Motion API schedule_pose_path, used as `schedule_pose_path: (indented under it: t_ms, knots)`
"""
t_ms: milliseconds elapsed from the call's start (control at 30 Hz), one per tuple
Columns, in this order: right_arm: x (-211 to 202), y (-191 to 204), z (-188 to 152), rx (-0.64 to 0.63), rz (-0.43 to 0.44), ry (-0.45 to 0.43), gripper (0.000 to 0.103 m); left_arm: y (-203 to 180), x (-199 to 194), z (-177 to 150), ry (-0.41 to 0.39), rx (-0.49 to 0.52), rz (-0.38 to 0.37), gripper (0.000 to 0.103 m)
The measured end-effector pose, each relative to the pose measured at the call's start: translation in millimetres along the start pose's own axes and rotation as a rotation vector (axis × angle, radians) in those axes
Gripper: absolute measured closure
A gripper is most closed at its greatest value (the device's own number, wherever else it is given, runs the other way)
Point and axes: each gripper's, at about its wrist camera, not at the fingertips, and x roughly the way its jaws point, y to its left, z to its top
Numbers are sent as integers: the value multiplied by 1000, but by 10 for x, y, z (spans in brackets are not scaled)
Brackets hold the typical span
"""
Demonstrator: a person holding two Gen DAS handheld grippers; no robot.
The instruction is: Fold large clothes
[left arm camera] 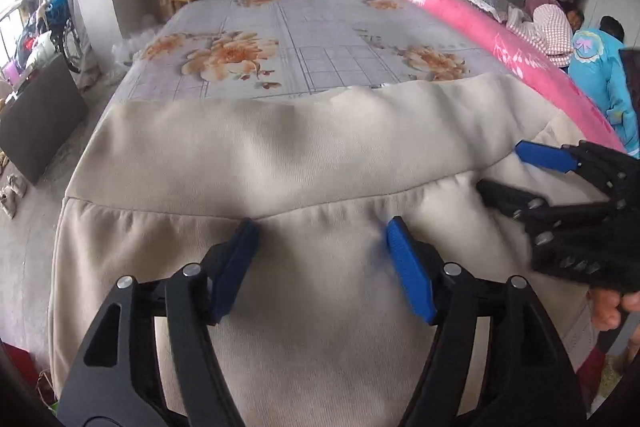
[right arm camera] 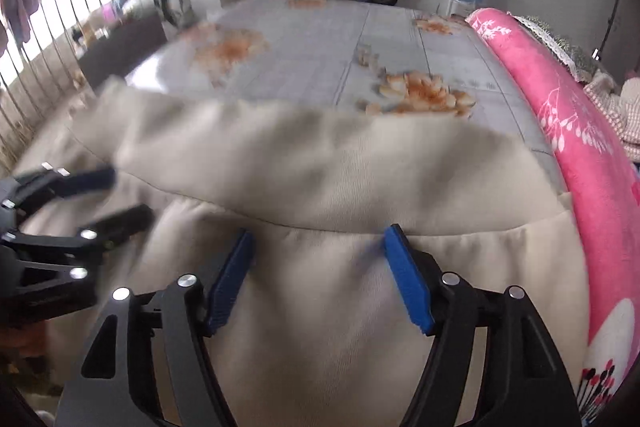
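Big cream garment [left arm camera: 280,163] spread flat on the flowered bed sheet [left arm camera: 320,39], right under and in front of both grippers. Top part already folded over, its edge just past the blue fingertips. Left gripper [left arm camera: 322,227] open wide above the cloth, nothing pinched. Right gripper [right arm camera: 318,237] open wide too, empty, close beside the left one. Pink blanket [right arm camera: 560,115] off to the right of both.

Probably time for a fresh grab. Best to spread apart toward the two near corners, pinch all layers, lift together, and lay the fold straight, clear of the pink blanket.
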Motion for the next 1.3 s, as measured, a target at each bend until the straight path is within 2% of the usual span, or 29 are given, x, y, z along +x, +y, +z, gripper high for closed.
schedule_pose_path:
  t_ms: [67, 200, 300, 333, 400, 467, 533, 600, 633, 667, 700, 733, 833, 867, 900, 933, 1000, 1033, 1100, 1233, 1300]
  knots:
    - [-89, 87, -34, -25, -50, -11, 36, -23, -133, -11, -13, 17, 5, 38]
    - [-446, 102, -242, 22, -7, -60, 36, 13, -437, -230, -69, 29, -23, 38]
    - [-269, 132, -467, 16, -7, -9, 36, 48, -282, -433, -23, 30, 41, 37]
    - [-274, 114, -496, 27, -3, -37, 36, 46, -313, -462, -35, 33, 58, 37]
    - [-328, 65, -475, 47, 10, -15, 36, 84, -470, -461, -42, -8, 45, 37]
    - [-481, -16, -501, 79, 22, -42, 36, 187, -684, -520, -87, -56, 21, 36]
    - [-645, -136, -593, 115, 20, -81, 35, 292, -782, -624, -105, -82, 52, 24]
    - [-649, -343, -777, 185, -20, -75, 33, 439, -681, -764, -45, -113, 97, 24]
    - [-590, -419, -857, 219, -18, -54, 31, 531, -620, -838, -24, -144, 73, 22]
    - [-509, -524, -960, 272, 22, -39, 32, 559, -668, -868, -59, -157, 55, 22]
    - [-536, -547, -991, 287, 32, -63, 32, 552, -670, -847, -52, -160, 61, 22]
    - [-562, -519, -970, 275, 15, -41, 32, 533, -691, -825, -40, -159, 73, 22]
    - [-728, -469, -956, 266, 0, -64, 31, 473, -891, -808, -85, -155, 77, 22]
    - [-794, -477, -980, 268, -2, -80, 30, 452, -940, -825, -96, -147, 81, 21]
    - [-816, -482, -1018, 272, -17, -88, 24, 442, -945, -853, -94, -143, 88, 18]
    - [-811, -497, -1056, 278, -37, -87, 21, 447, -919, -870, -82, -143, 96, 18]
    - [-683, -531, -1181, 294, -41, -46, 21, 485, -757, -947, -8, -164, 135, 16]
    - [-689, -517, -1206, 287, -47, -63, 20, 468, -769, -963, -32, -157, 153, 15]
    - [-701, -478, -1148, 256, -75, -46, 20, 411, -783, -878, -7, -159, 181, 15]
    - [-897, -520, -1043, 280, -28, -74, 20, 338, -968, -794, -51, -168, 179, 15]
    - [-959, -453, -995, 255, -16, -91, 15, 221, -1015, -749, -71, -136, 200, 15]
